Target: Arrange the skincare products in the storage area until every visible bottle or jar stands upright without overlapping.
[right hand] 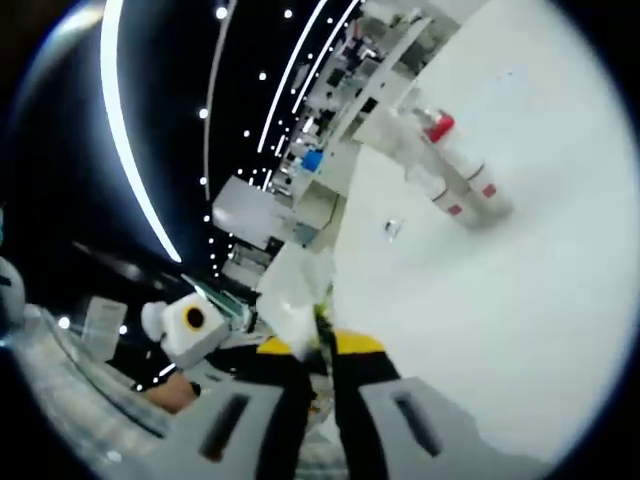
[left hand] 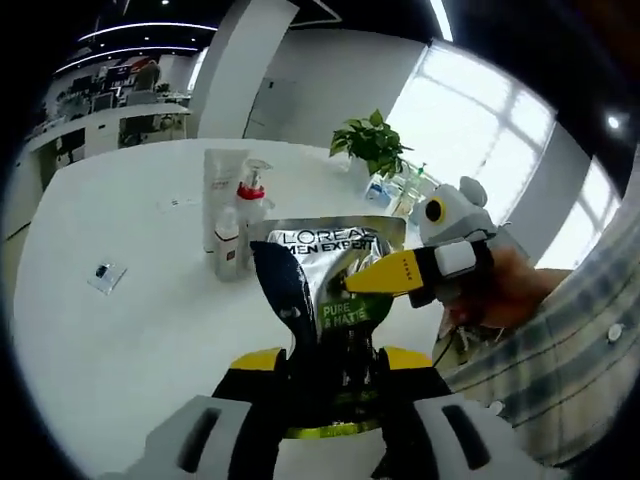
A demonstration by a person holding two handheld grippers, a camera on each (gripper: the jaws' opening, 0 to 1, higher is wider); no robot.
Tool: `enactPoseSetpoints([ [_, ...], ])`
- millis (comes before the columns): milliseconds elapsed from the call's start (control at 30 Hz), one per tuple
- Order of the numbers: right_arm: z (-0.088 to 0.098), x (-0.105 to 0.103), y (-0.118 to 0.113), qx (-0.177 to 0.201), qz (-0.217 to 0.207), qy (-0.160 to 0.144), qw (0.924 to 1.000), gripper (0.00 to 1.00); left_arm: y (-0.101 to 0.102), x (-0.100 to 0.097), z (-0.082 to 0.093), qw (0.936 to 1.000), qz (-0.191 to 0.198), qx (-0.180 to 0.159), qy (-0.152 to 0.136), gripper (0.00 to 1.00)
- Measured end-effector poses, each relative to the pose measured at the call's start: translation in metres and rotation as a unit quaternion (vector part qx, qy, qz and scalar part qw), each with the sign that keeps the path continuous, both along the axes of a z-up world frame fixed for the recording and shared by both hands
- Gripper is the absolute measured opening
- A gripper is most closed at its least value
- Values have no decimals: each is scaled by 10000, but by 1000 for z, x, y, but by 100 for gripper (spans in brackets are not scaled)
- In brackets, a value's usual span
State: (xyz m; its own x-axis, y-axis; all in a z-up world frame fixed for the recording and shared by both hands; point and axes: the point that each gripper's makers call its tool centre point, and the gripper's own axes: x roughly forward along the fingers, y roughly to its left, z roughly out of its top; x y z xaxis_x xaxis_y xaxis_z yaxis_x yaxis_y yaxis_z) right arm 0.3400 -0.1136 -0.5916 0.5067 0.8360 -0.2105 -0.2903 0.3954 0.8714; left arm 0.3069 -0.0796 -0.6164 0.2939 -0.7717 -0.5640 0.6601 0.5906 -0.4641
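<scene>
I have the silver pouch (left hand: pixel 335 290) clamped in my left hand-held gripper (left hand: pixel 325 350), off the counter (left hand: pixel 130 330), while my right hand-held gripper (right hand: pixel 322 360) pinches its edge. Beyond the pouch, the white tube (left hand: pixel 222 190) and pump bottles (left hand: pixel 240 225) already stand upright — only the pouch seems left to place.

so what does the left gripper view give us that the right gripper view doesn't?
Left gripper view alone: the potted plant, the pouch's printed front, and the right claw nipping the pouch's side. Right gripper view alone: dark ceiling with light strips, and the left claw's body. Both: the silver pouch, the upright bottles, and the white table.
</scene>
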Motion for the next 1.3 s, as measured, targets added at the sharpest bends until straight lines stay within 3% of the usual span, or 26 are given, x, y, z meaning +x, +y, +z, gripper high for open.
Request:
enactPoseSetpoints([
  [133,4,-1,-3,72,201,-81,9997,6,5,6,7,9993,134,-340,68,51],
  [233,16,-9,1,430,557,-138,9974,6,3,9,16,9949,223,-898,406,56],
  [433,42,-23,8,1159,1090,-244,9870,5,-12,-5,40,9746,-159,-1938,1115,51],
  [467,47,-26,10,1313,1187,-233,9839,5,-15,-9,44,9682,-224,-2138,1283,49],
  [600,56,-32,13,1503,1400,-299,9782,5,-18,-17,54,9501,-308,-2644,1627,27],
  [633,58,-33,13,1546,1416,-308,9773,5,-17,-19,56,9469,-350,-2730,1659,21],
  [700,57,-33,12,1561,1386,-297,9775,4,-17,-19,56,9433,-259,-2799,1765,19],
  [833,51,-32,8,1605,1289,-167,9784,3,-14,-21,58,9419,-292,-2847,1758,11],
  [933,49,-29,5,1637,1157,-197,9795,3,-13,-19,65,9343,-257,-3061,1809,4],
  [1067,54,-22,4,1895,939,-263,9770,5,-12,-16,67,9342,-181,-3125,1714,3],
  [1200,57,-20,4,2025,879,-285,9749,11,-8,-7,73,9238,90,-3376,1805,2],
  [1267,55,-22,6,1949,904,-283,9762,14,-5,-2,79,9127,228,-3614,1891,2],
  [1300,56,-23,8,1953,911,-280,9761,15,-3,1,80,9103,302,-3669,1892,2],
])
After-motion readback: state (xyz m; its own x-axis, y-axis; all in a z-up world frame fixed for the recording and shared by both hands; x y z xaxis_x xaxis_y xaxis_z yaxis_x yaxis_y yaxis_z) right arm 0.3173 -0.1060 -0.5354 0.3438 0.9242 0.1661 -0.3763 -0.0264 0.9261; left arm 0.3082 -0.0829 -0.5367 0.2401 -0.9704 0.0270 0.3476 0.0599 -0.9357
